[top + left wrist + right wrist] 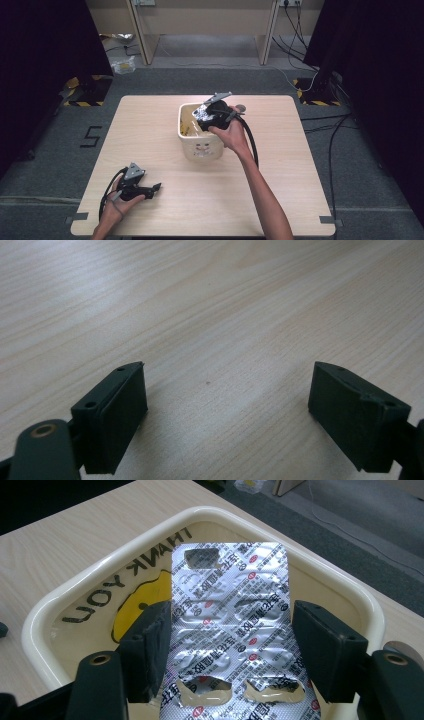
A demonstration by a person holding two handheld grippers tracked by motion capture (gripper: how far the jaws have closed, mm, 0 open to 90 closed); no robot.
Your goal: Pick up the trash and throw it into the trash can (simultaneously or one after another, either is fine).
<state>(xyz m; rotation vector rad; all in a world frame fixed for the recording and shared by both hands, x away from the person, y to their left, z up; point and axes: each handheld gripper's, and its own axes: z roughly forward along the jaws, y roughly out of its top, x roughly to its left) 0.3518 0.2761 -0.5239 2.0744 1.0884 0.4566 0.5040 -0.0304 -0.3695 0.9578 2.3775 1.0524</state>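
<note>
Item: foil blister strip [230,625], between the right gripper [230,650] fingers, apparently pinched, held over the cream bin [75,605] mid-bench, likely for dropping in. Left gripper [227,415]: fingers apart, idle on bench [210,300].

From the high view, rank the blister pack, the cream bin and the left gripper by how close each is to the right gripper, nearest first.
1. Blister pack: between the jaws of the right gripper, over the bin's opening.
2. Cream bin: directly below the right gripper, mid-table.
3. Left gripper: far off at the table's near left, jaws open over bare wood.
</note>
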